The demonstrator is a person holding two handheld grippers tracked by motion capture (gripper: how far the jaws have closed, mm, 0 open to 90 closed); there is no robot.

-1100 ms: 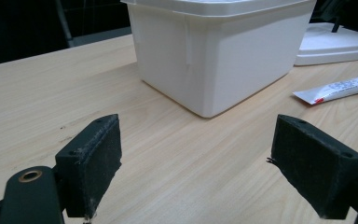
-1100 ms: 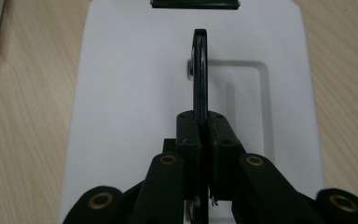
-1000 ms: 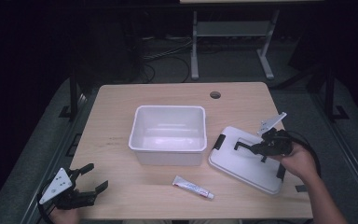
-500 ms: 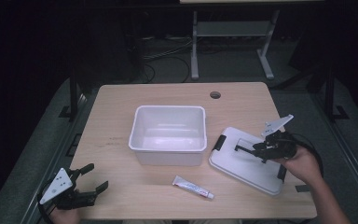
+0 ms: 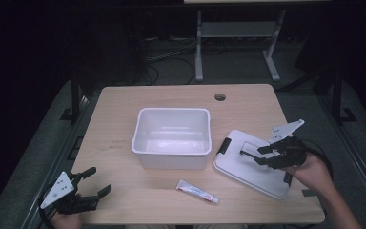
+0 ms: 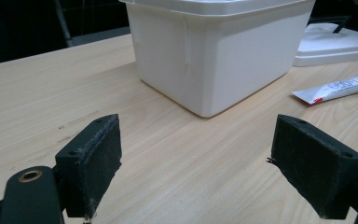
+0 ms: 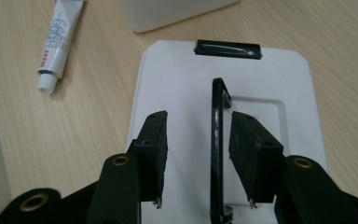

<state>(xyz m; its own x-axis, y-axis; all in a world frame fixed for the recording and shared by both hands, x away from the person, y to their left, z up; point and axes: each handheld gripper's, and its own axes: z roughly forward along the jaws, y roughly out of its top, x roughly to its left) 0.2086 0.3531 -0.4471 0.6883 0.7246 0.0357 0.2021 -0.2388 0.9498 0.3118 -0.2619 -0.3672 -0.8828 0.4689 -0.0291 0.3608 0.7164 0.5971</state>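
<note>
Right tongs [image 5: 259,156] sit over the white lid [image 5: 248,167], which lies flat on the worktop [image 5: 114,119] just right of the empty white bin [image 5: 172,137]. The lid's black handle [image 7: 216,140] stands up between the jaws, running along the tongs' own line of sight, so its long axis is in line with the jaws rather than across them. Jaws have just been opening and are now about half spread, with a gap on the near side of the handle. The other pad looks close to the bar but probably not pressing; hard to call from this angle. I read it as a release, not a grip.

Left tongs [image 5: 93,183] are wide, nothing between them, parked at the near left corner of the worktop, well apart from the lid. The right hand is clearly the nearer one.

Toothpaste tube [image 5: 198,192] lies flat in front of the bin, between the two hands, nearer the lid.
</note>
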